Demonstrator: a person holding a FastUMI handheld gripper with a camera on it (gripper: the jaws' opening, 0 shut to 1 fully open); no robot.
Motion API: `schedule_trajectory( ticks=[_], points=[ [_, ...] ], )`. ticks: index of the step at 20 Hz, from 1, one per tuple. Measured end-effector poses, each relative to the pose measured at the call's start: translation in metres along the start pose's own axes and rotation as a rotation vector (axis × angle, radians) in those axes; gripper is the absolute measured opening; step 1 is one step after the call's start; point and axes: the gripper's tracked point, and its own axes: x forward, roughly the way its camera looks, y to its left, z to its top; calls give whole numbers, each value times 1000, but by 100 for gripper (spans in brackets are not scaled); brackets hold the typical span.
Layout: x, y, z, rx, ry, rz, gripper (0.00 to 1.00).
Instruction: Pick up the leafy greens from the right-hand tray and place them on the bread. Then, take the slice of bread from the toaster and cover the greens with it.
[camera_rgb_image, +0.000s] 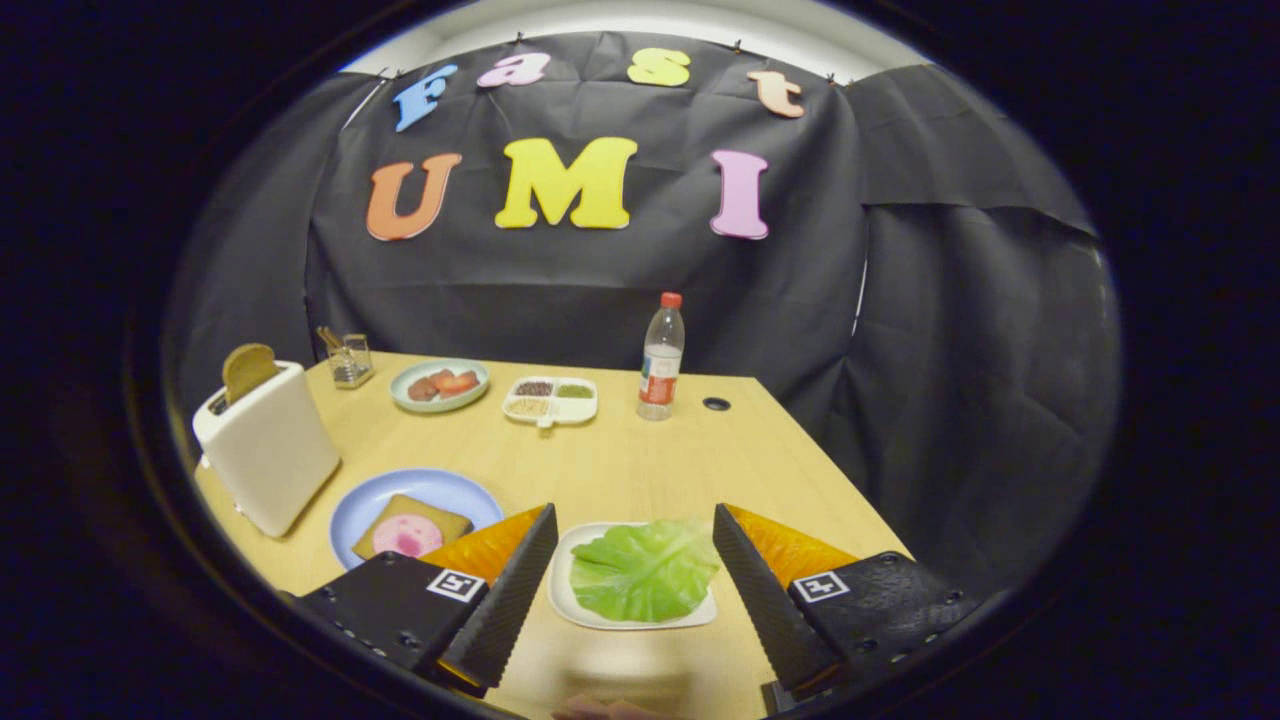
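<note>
Leafy greens (645, 570): one broad, pale-green leaf, veined and crinkled at the edge, lying flat on a white tray (563, 590) on the desk (620, 460), between the fingers. Gripper (632, 530): jaws spread wide, holding nothing, above the tray. Bread (410, 527): brown slice with a pink round on it, on a blue plate (370, 500) just beside the tray. Toaster (268, 450): white, beside the plate, a brown slice (248, 368) standing up from its slot.
</note>
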Motion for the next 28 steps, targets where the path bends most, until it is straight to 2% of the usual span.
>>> schedule_trajectory(
  ticks=[7, 12, 16, 18, 22, 24, 25, 26, 28],
  points=[
    [57, -42, -32, 33, 185, 13, 96],
    [86, -46, -61, 108, 289, 54, 95],
    [104, -39, -84, 42, 367, 42, 97],
    [106, -33, -80, 11, 353, 50, 97],
    [101, -32, -77, -54, 349, 24, 58],
    [100, -30, -75, -26, 342, 36, 38],
    [98, -29, -74, -5, 337, 46, 12],
    [94, -30, -72, 8, 332, 49, 5],
    [85, -29, -61, 17, 295, 51, 2]
  ],
)
